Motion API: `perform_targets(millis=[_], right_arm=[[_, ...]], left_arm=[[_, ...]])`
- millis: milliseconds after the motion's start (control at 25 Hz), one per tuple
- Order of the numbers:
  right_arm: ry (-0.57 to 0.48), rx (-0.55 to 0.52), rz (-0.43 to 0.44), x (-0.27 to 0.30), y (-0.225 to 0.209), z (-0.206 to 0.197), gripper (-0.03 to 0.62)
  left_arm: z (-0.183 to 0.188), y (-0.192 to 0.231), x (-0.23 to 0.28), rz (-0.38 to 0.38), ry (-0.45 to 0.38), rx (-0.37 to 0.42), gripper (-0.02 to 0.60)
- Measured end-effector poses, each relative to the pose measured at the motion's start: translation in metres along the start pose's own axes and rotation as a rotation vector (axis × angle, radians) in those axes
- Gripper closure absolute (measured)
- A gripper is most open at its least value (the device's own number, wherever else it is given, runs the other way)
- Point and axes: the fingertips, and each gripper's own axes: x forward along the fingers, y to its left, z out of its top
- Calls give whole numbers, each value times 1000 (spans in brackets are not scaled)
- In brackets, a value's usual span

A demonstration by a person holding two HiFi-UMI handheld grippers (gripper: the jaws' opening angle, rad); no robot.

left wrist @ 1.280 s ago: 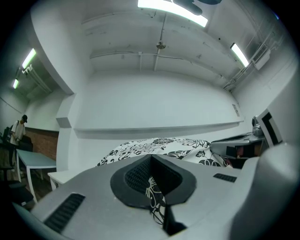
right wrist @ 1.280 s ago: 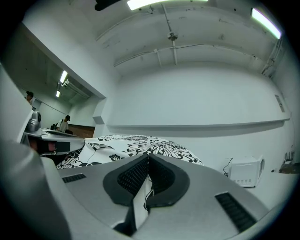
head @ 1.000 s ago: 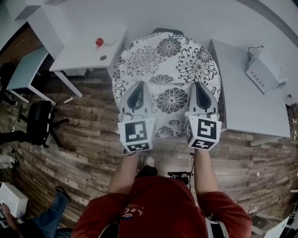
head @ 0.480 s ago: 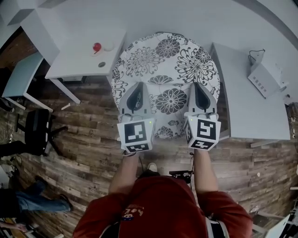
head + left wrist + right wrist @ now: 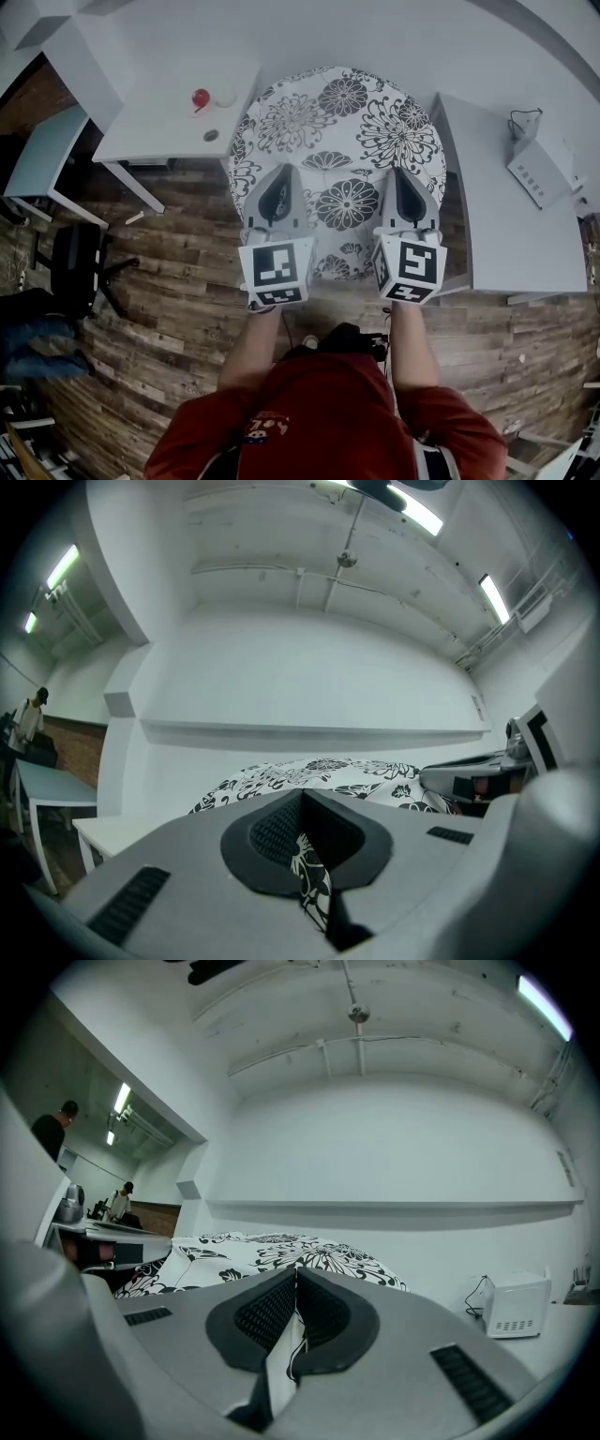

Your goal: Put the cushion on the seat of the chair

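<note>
- Two grippers, each clamped on the near edge of the cushion (image 5: 342, 122), side by side and apart.
- Left gripper (image 5: 302, 799): jaws pressed together on a fold of black-and-white floral fabric, pinched between the dark ribbed pads.
- Right gripper (image 5: 294, 1283): jaws closed the same way on a thin white strip of the cushion's edge.
- Seen from the head view, left gripper (image 5: 278, 180) near the cushion's left side and right gripper (image 5: 405, 180) near its right side, with a marker cube at the back of each and a bare forearm behind.
- Round and floral, spreading away from both grippers, over the wooden floor (image 5: 169, 291) in the gap between two white tabletops; cannot tell what, if anything, lies under it.
- Left tabletop (image 5: 150, 127) just beside the cushion's left rim, carrying a small red object (image 5: 201, 97).
- Right tabletop (image 5: 492, 216) just beside the right rim, with a white box-shaped device (image 5: 539, 167) and its cord near the far end.
- Black office chair (image 5: 80, 264) well apart, out on the floor to the left.
- Red shirt (image 5: 319, 422) at the bottom of the head view.
</note>
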Motion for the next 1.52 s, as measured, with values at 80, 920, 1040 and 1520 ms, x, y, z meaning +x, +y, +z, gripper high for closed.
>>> perform_targets(millis=[80,920,1040,1520], right_arm=[[-4,1,0,-1,1,0,565],[-102,-26,2,0,1,-13,565],[-109,-32,3,1,2,-13,565],[-153,-47,32,-4,1,-10,566]], left_arm=[[0,1,-1,-1,-2,2,554],[-14,-1,0,9,-101,15,554],[-15,0,0,11,-112,13,554],[-12,-4,-7,47,-164,17,554]])
